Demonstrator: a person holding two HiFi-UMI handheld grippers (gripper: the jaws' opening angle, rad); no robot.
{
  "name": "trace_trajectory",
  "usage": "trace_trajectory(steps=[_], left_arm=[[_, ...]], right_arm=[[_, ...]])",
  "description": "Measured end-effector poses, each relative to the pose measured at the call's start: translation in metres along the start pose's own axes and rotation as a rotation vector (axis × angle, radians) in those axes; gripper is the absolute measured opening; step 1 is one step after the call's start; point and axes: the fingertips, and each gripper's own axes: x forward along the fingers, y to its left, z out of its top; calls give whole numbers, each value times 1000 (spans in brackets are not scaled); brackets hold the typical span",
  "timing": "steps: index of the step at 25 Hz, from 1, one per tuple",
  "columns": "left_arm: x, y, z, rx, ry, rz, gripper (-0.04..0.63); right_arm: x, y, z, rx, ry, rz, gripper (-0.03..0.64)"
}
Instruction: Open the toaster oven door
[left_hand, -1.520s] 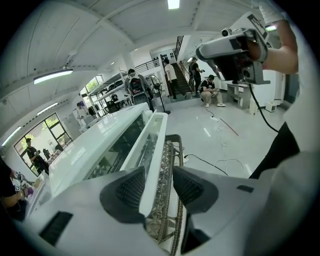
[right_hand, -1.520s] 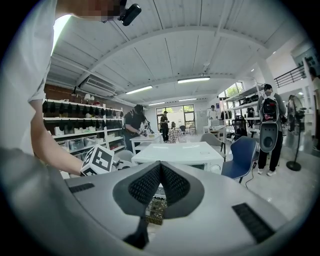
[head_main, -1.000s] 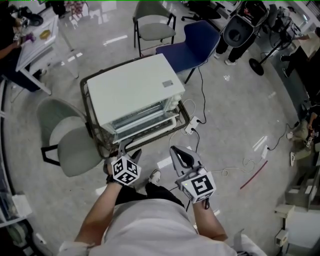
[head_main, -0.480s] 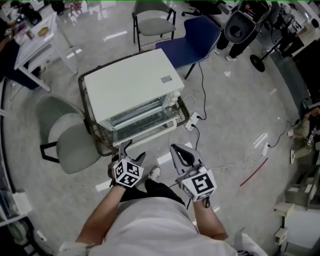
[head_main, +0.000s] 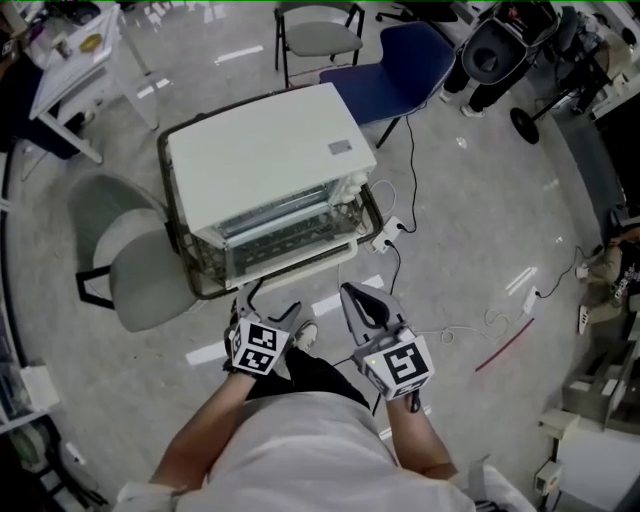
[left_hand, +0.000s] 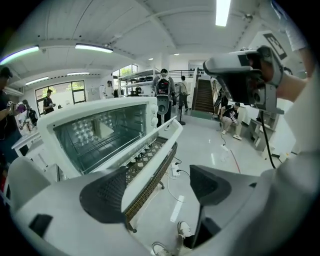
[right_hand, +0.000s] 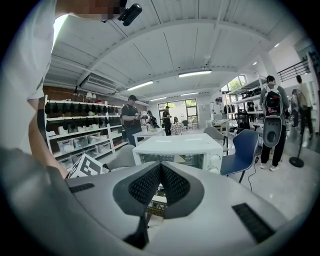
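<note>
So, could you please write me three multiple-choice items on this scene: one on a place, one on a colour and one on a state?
1. Where does the toaster oven stand?
A) on a kitchen counter
B) on a wicker stand
C) on a fridge

2. What colour is the oven's body?
A) white
B) black
C) red

3. How is the oven's door?
A) shut
B) swung down open
C) taken off

Answers:
1 B: the stand's woven rim runs around the oven's base.
2 A: its top and sides are white.
3 B: the door slopes down from the front, leaving the cavity open.
</note>
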Motion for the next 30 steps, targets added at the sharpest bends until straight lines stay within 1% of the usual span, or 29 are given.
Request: trace_trajectory(steps=[2, 6, 9, 13, 18, 21, 27, 30], left_arm=[[-1, -1, 1, -37, -7, -2, 391], [-4, -6, -1, -148, -23, -16, 391], [-5, -7, -2, -204, -38, -20, 392], [-5, -6, -5, -326, -62, -27, 391], [-5, -5, -5, -448, -89, -34, 391], [-4, -7, -7, -524, -88, -46, 391], [5, -12, -20, -624, -67, -71, 391], [8, -14, -24, -650, -65, -72, 391]], right_arm=[[1, -1, -4, 2, 10, 6, 23], [3, -1, -7, 5, 18, 22, 22], [6, -2, -8, 5, 19, 33, 23], [9, -4, -9, 6, 18, 43, 23], [11, -6, -14, 13, 34, 48, 23], [11, -7, -16, 16, 39, 50, 23], [13, -8, -21, 24, 40, 49, 23], [13, -8, -22, 28, 33, 46, 23]])
